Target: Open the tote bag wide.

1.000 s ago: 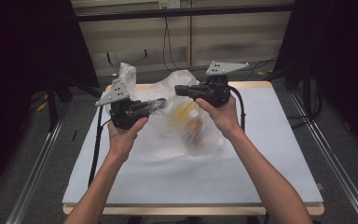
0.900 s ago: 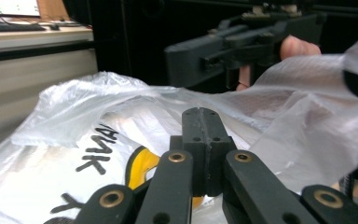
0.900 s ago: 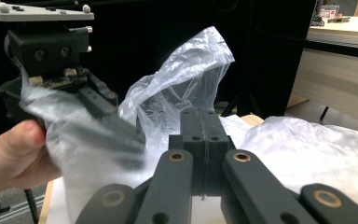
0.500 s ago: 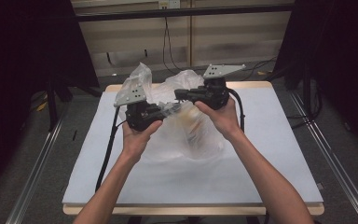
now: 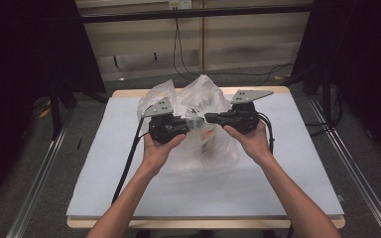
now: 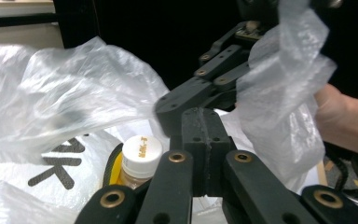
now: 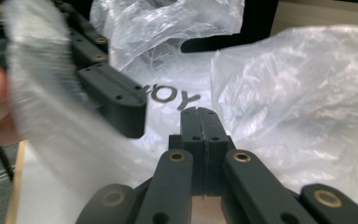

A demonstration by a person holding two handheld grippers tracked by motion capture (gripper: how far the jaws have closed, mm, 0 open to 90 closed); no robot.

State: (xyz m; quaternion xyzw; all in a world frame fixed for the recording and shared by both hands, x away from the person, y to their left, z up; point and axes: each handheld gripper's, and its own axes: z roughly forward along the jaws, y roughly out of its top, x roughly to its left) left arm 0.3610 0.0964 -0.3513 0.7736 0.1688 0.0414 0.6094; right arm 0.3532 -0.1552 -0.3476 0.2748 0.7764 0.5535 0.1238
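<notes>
The clear plastic bag [image 7: 279, 93] carries large dark print: in the right gripper view the letters "OY" can be read, with the rest lost in a fold. In the left gripper view a "K"-like letter shows on it. The bottle's white cap [image 6: 142, 154] bears small print, too small to read.

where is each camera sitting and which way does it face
High view: above the person's side, looking forward and down at the table; both forearms, left gripper and right gripper show.
Left gripper view: rides that gripper, looks along its shut fingers at the plastic bag and a white-capped bottle.
Right gripper view: looks along its shut fingers at the bag.
All share the bag.
</notes>
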